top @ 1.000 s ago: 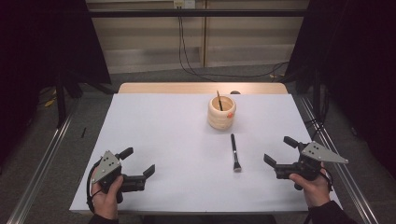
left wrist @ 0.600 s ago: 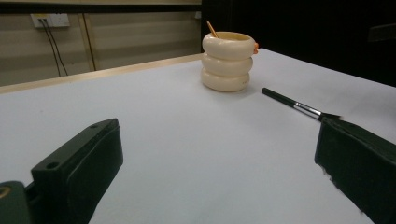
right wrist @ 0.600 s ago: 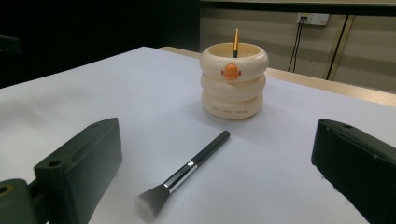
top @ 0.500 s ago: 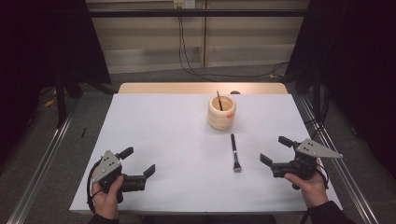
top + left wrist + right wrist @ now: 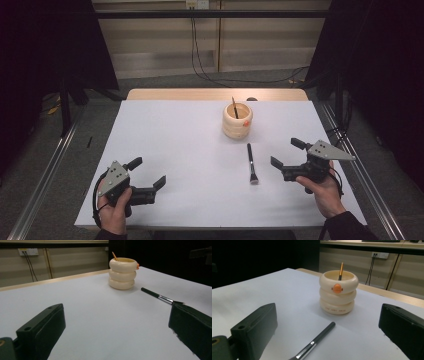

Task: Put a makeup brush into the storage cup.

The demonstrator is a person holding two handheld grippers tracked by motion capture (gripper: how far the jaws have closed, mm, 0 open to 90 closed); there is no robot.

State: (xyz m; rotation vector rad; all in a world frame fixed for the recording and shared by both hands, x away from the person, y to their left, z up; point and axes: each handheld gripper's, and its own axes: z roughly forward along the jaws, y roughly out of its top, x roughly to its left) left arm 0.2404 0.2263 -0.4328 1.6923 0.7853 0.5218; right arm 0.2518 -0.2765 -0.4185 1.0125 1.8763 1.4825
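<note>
A cream ringed cup with an orange dot stands right of the table's centre, and a thin stick stands upright in it. In front of it a black brush lies flat, bristles toward me. My right gripper is open just right of the brush, not touching it. At the near left my left gripper is open and holds nothing. The left gripper view has the cup and brush beyond its jaws. In the right gripper view the cup stands ahead and the brush lies between the jaws.
A white sheet covers the table, with a wooden edge at the far side. Metal rails run along both sides. Cables hang down the back wall.
My right gripper has moved a little left and away from me, closer to the brush. The left gripper, the cup and the brush have stayed put.
</note>
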